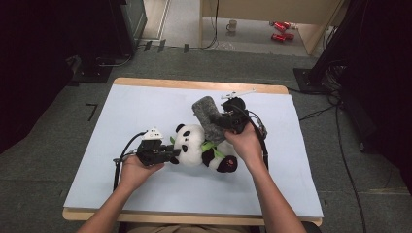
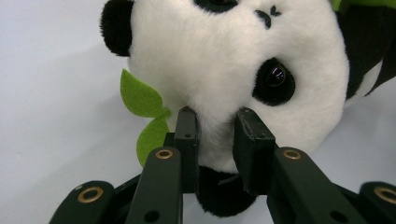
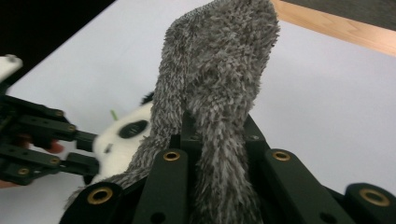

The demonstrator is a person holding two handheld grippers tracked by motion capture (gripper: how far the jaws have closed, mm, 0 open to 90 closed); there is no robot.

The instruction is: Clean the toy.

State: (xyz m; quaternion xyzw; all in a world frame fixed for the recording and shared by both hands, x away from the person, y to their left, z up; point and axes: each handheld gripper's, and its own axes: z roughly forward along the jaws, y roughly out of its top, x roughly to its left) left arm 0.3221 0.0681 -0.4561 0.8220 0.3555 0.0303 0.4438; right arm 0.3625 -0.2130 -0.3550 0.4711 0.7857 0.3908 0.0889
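Pinching the plush panda [image 1: 197, 145] by the head at centre-left of the pale blue mat [image 1: 121, 116], the left gripper [image 1: 174, 154] has its jaws drawn narrow on white fur just beside the green felt leaf [image 2: 140, 100]. Right of it, the right gripper [image 1: 224, 122] is clamped on a grey fuzzy cloth [image 1: 208, 116] standing above the panda's body. To do this well — anchor the head low, steady, and bring the cloth down slowly, no tugging.

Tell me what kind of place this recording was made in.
Probably a lab or workshop recording station: a table under a pale blue sheet, dark equipment stands and cables on grey carpet, and a mug left on the floor.
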